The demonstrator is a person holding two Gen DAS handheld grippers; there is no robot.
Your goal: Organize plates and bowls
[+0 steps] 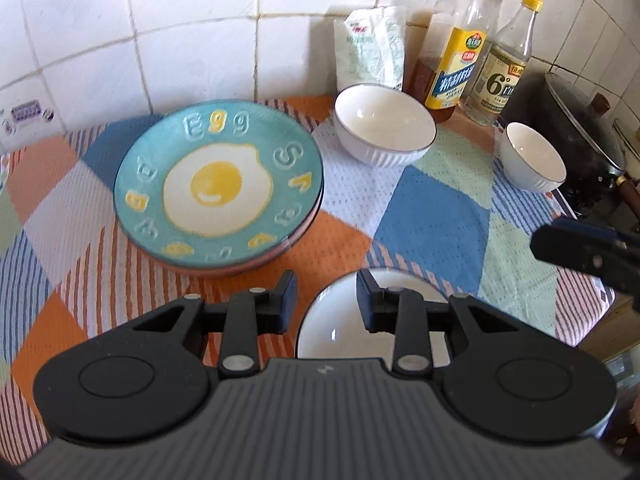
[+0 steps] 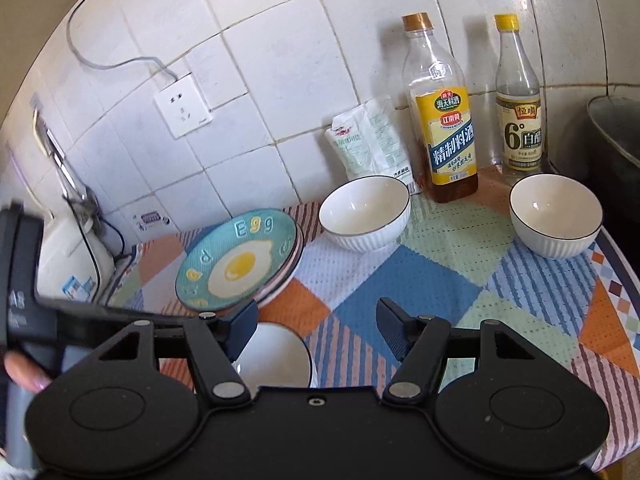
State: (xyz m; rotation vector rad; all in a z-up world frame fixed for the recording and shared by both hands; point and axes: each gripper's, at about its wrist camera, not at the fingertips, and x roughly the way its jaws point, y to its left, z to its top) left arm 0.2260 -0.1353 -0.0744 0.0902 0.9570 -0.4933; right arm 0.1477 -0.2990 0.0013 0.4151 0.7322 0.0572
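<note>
The plates are already gathered: the turquoise egg plate [image 1: 218, 184] sits on top of a small stack, with pinkish rims peeking out underneath, pushed toward the tiled wall at the left of the patchwork cloth [image 1: 432, 216], which I take to be the spot chosen for flat ware. The bowls are the loose ends. One ribbed white bowl [image 1: 384, 126] stands just in front of the seasoning packet [image 1: 370, 46] and the cooking-wine bottle [image 1: 456, 64], a second white bowl [image 1: 534, 158] sits off to the right near the vinegar bottle [image 1: 506, 60] and the dark lidded wok [image 1: 576, 120], and a third bowl [image 1: 340, 320] is closest to the person, right under the left gripper [image 1: 326, 300]. That gripper's jaws are spread, with the right finger over the bowl's inside and the left finger outside its rim, so it looks lined up to pinch the rim, though nothing is clamped yet. From the other camera, the right gripper [image 2: 316, 326] hangs beside it with its jaws wide apart and nothing between them, seemingly waiting its turn. My guess is the near bowl gets lifted first and nested into one of the far ones, since they look alike; a thin glazed rim could slip if pinched too shallowly.
</note>
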